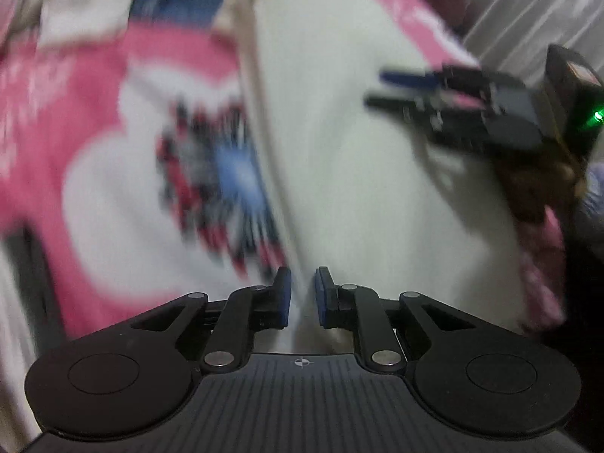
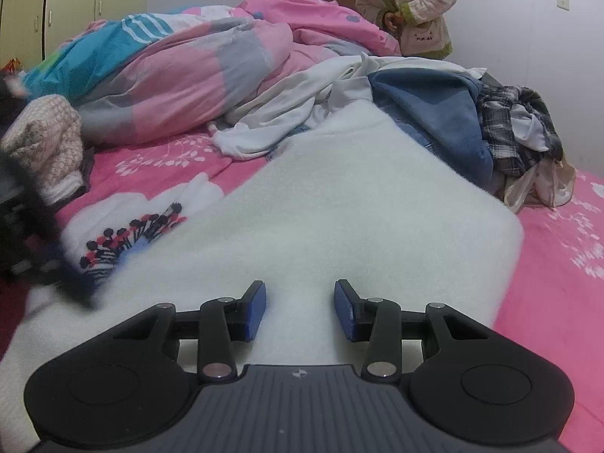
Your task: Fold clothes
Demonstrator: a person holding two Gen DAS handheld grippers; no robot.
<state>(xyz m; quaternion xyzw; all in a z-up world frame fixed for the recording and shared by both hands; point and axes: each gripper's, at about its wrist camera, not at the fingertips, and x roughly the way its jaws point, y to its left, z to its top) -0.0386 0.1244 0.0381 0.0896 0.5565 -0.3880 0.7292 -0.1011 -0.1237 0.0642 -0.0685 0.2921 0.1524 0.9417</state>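
White garment [image 2: 339,204] spread flat on pink bed [image 2: 558,302]. Right gripper [image 2: 300,309] spread above near edge, nothing held. Left gripper [image 1: 302,294] narrowly parted, empty. Edge to be pinched squarely, corners matched.

- Left wrist view: heavy motion blur over pink floral bedsheet [image 1: 75,120]; green LED glare at right edge.
- Right wrist view: sharp, soft even indoor light; fisheye-curved, dark corners.

Your white fleecy garment [image 2: 339,204], your pink bedsheet [image 2: 558,302] with white floral print and a red, black and blue flower motif [image 2: 132,238], pink, grey and turquoise striped duvet [image 2: 170,68], blue cloth [image 2: 434,113], grey plaid shirt [image 2: 506,132], blue gripper pads [image 2: 255,311]
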